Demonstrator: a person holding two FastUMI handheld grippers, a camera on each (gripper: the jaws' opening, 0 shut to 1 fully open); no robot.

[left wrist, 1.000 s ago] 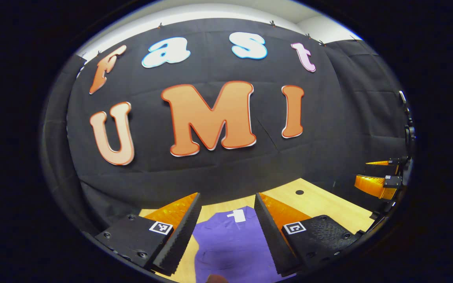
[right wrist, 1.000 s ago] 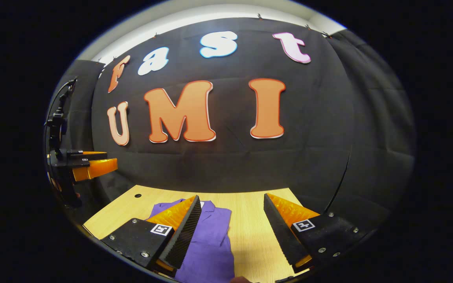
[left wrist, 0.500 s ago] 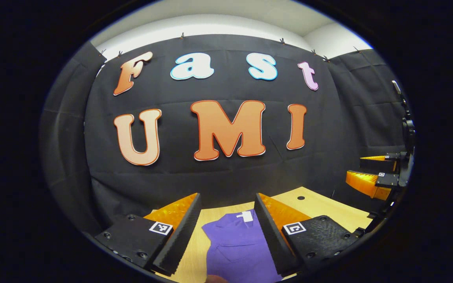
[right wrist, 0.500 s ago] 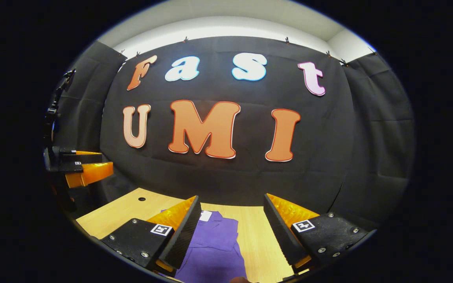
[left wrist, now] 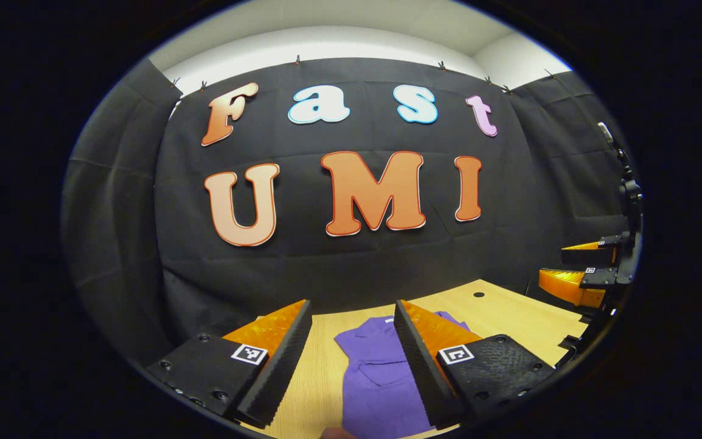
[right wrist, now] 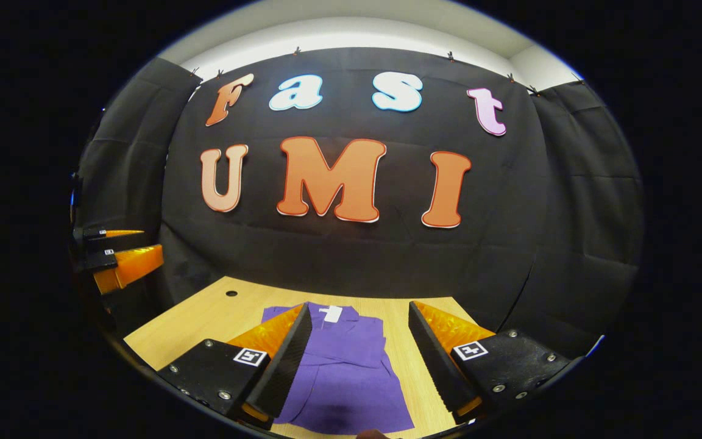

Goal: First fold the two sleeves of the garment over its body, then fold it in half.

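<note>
One purple garment, folded narrow, lies on your wooden table, long axis running away from you, white tag at the far end. Two grippers: your left gripper and right gripper both gape wide above it, holding nothing. The right gripper view gives you the tag.

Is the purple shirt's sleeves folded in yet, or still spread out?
Folded in, it seems: the purple shirt lies as a narrow shape on the table with no sleeves sticking out. Its near edge is out of view.
</note>
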